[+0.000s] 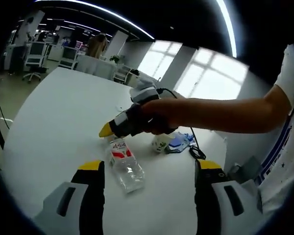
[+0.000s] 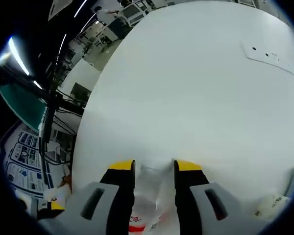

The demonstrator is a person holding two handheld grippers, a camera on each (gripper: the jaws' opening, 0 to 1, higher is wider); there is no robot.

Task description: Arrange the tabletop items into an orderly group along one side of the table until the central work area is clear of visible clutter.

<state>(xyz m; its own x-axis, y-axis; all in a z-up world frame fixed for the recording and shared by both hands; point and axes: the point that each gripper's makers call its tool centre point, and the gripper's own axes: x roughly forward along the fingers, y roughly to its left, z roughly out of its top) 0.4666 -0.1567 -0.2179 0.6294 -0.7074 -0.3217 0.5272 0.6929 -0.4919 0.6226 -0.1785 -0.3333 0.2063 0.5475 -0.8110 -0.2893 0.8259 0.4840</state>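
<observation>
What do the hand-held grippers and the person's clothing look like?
Each hand-held gripper has black jaws with yellow tips and grey panels: the left hand-held gripper, the right hand-held gripper. A black cable trails from the right one. The person wears a white speckled short sleeve.

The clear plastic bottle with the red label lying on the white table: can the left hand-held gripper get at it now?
Probably not freely: the right hand-held gripper already straddles the clear plastic bottle, though the left hand-held gripper is open near it.
</observation>
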